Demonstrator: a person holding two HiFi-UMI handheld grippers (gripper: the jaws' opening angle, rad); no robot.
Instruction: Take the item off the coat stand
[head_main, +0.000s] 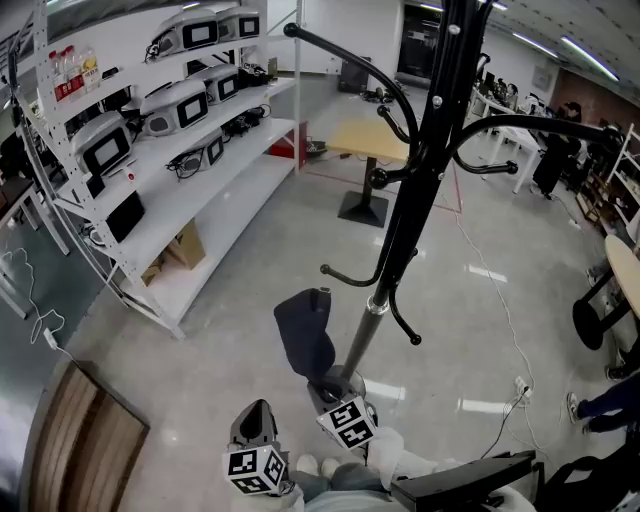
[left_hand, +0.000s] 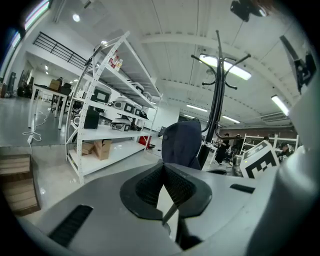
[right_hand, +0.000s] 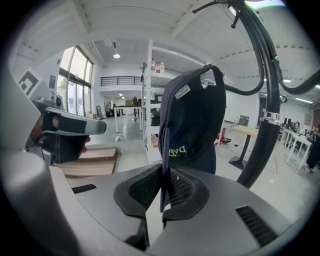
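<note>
A dark navy cap (head_main: 305, 335) stands up from my right gripper (head_main: 325, 380), which is shut on its brim edge. In the right gripper view the cap (right_hand: 192, 120) fills the middle, and a thin fold of it runs down between the pads at my right gripper (right_hand: 162, 172). The black coat stand (head_main: 400, 240) rises just right of the cap, and its low hook (head_main: 340, 275) ends a little above the cap. My left gripper (head_main: 255, 412) sits lower left, shut and empty. From the left gripper (left_hand: 164, 167) I see the cap (left_hand: 182, 145) and the coat stand (left_hand: 216, 110) ahead.
A white shelving rack (head_main: 170, 130) with devices and a cardboard box (head_main: 185, 245) runs along the left. A wooden board (head_main: 80, 440) lies at lower left. A yellow table (head_main: 370, 140) stands behind the stand. A cable and power strip (head_main: 520, 385) lie on the floor at right.
</note>
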